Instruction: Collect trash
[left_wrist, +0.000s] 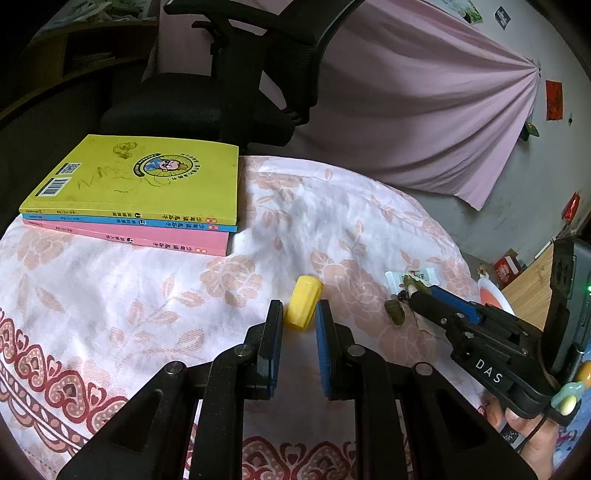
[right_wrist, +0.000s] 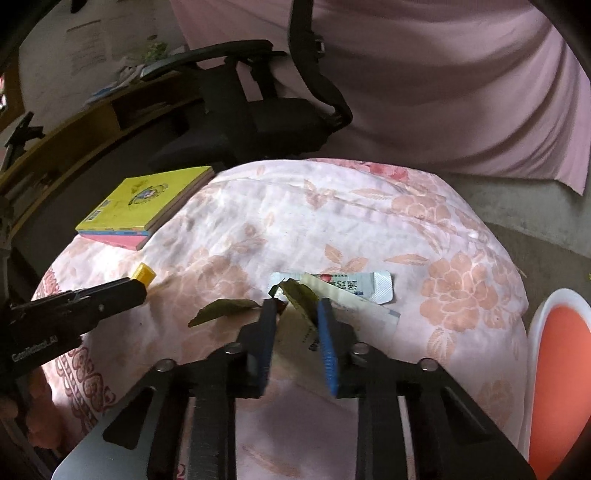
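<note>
My left gripper (left_wrist: 299, 314) is shut on a small yellow cap (left_wrist: 303, 306), held just above the floral tablecloth (left_wrist: 110, 295). From the right wrist view the same cap (right_wrist: 144, 274) sticks out of the left gripper (right_wrist: 142, 286). My right gripper (right_wrist: 297, 308) is closed around a crumpled dry leaf and paper scrap (right_wrist: 301, 299) that stands up between its blue pads. Seen from the left, the right gripper (left_wrist: 408, 293) carries that scrap at its tip. A white blister wrapper (right_wrist: 369, 290) lies just beyond it. A loose dry leaf (right_wrist: 225, 309) lies to its left.
A stack of three books (left_wrist: 140, 184) sits at the table's far left edge. A black office chair (left_wrist: 240, 92) stands behind the table. A white-rimmed orange container (right_wrist: 557, 369) is off the table's right side. A pink curtain (left_wrist: 424, 110) hangs behind.
</note>
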